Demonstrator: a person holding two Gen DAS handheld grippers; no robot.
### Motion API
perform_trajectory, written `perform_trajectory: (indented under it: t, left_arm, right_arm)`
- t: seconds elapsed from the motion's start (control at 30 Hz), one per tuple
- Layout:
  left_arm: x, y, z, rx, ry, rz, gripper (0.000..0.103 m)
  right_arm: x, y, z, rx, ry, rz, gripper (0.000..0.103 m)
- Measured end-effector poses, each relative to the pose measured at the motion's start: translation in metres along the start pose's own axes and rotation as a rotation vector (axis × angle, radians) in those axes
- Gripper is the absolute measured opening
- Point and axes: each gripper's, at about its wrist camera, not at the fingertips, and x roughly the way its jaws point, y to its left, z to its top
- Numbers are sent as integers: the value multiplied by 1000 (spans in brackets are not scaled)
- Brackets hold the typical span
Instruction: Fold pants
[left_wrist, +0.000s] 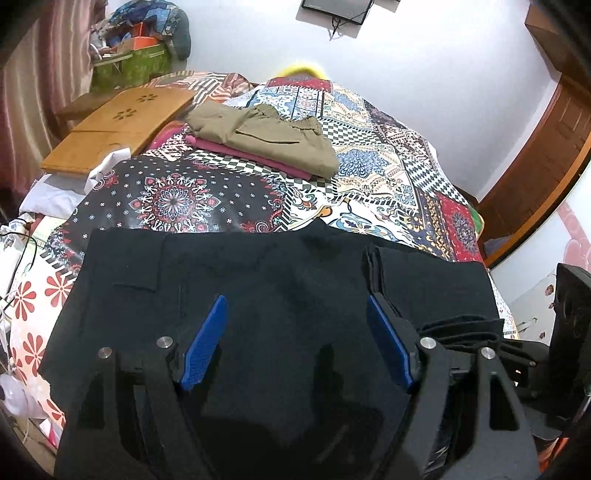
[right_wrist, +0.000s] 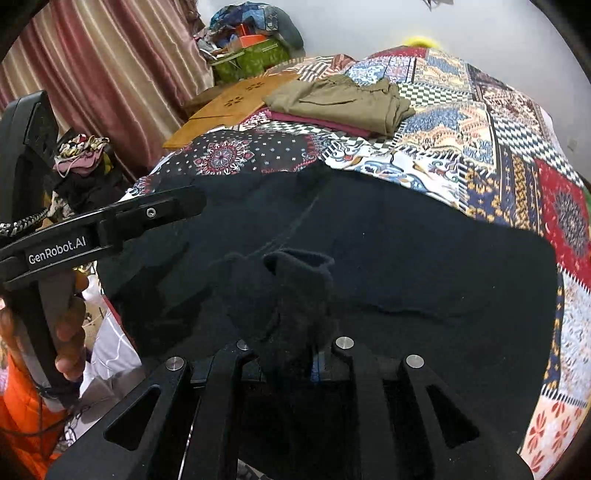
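While the black pants (left_wrist: 258, 280) are lying flat on the patchwork bedspread (left_wrist: 388, 155), the left gripper (left_wrist: 295, 343) is hovering spread wide, and the right gripper (right_wrist: 288, 354) is pinching a bunched fold.

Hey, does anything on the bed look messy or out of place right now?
Only a bunched wad of the black pants, sticking up in the closed right gripper. The left gripper hovers open. The folded olive pants sit tidily.
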Motion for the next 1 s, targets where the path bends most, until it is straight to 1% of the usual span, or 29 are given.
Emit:
perform_trajectory:
  t: [0.07,0.1,0.13,0.2,0.23,0.27,0.3,0.4,0.5,0.63,0.7,0.77,0.83,0.9,0.93,1.0]
  left_arm:
    - [0,-1,-1,2,1,1,77]
    - [0,-1,-1,3,1,1,77]
    - [0,-2,-1,3,2,1,77]
    - [0,-2,-1,4,0,1,77]
    - [0,-2,-1,5,-1,2,77]
    - [0,-2,-1,6,-2,3,77]
    - [-1,-3,-2,9,-4,4,77]
    - [-6,-6,-2,22,-13,6,77]
    - [-15,-10,-2,38,-25,0,77]
    - [-26,-20,1,66,-35,-22,77]
    - [-27,-29,1,81,-28,-53,77]
    - [-24,-38,1,89,-14,-83,77]
    - [-18,-48,-3,104,17,-111,77]
    - [-8,-59,-11,139,48,-101,77]
    - [-3,-62,-15,151,65,-97,77]
    - [4,-65,-24,170,101,-89,77]
  right_arm:
    - [-1,2,-1,-1,2,-1,16]
    - [-1,5,-2,-4,5,0,21]
    - [-2,7,-3,-8,10,6,23]
    - [-2,12,-6,-16,15,17,43]
    - [-2,15,-7,-23,16,24,48]
    - [-3,22,-9,-42,17,24,56]
    - [-4,26,-10,-56,17,20,62]
    - [-6,34,-14,-77,22,16,63]
    - [-19,29,-12,-47,6,41,63]
    - [-53,9,-4,20,-66,66,63]
    - [-72,-8,2,56,-114,50,65]
    - [-86,-27,7,78,-162,-13,66]
    - [-94,-47,11,104,-187,-90,67]
    - [-95,-70,11,139,-195,-152,67]
    - [-93,-82,11,157,-191,-198,67]
    - [-86,-100,7,179,-171,-254,67]
